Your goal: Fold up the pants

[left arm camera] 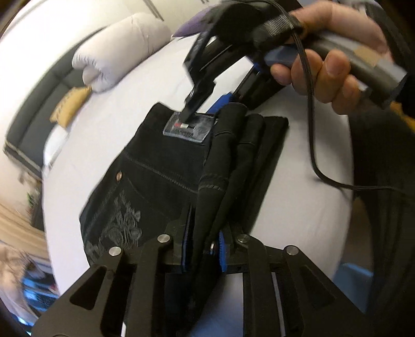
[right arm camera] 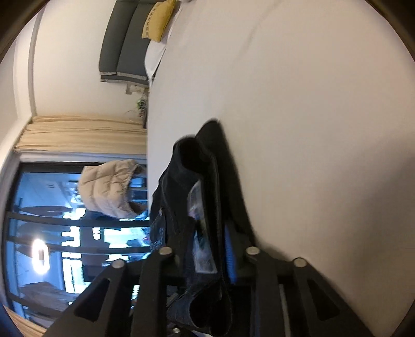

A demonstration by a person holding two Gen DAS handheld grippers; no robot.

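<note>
The black pants (left arm camera: 166, 166) lay partly folded on the white bed (left arm camera: 298, 207), both ends pinched, likely to carry the fold evenly. The left gripper (left arm camera: 205, 248) had its fingers closed on bunched fabric; the right gripper (right arm camera: 207, 248) likewise clamped the waistband by the patch (left arm camera: 186, 127).

White bed sheet (left arm camera: 298, 207), rolled white duvet (left arm camera: 116, 51), yellow cushion (right arm camera: 158, 20) w/ grey headboard (right arm camera: 124, 39), beige jacket (right arm camera: 109, 189) nr window (right arm camera: 52, 233)
</note>
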